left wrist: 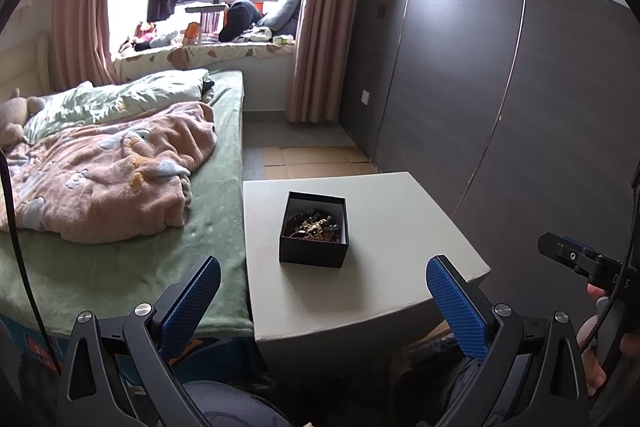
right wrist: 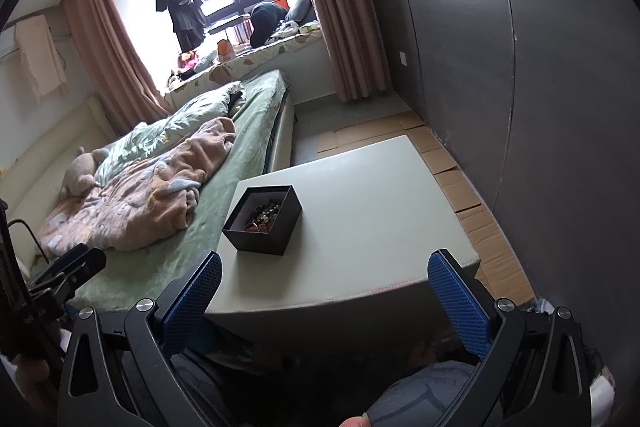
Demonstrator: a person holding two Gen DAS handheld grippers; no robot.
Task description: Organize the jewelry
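A small black box (left wrist: 314, 250) stands open on a pale square table (left wrist: 380, 227), with a tangle of beaded jewelry (left wrist: 314, 225) inside it. In the right wrist view the same black box (right wrist: 264, 239) sits near the table's (right wrist: 360, 227) left side, jewelry (right wrist: 262, 217) showing inside. My left gripper (left wrist: 324, 291) is open, held back from the table's near edge with nothing between its blue pads. My right gripper (right wrist: 326, 287) is open and empty too, just short of the table's front edge. The right gripper's tip (left wrist: 568, 255) shows at the far right of the left wrist view.
A bed (left wrist: 216, 227) with a green sheet and a pink blanket (left wrist: 108, 175) touches the table's left side. Dark wardrobe panels (left wrist: 500, 87) stand at the right. Flattened cardboard (right wrist: 472, 203) covers the floor between table and wardrobe. A cluttered window seat (left wrist: 208, 47) lies beyond.
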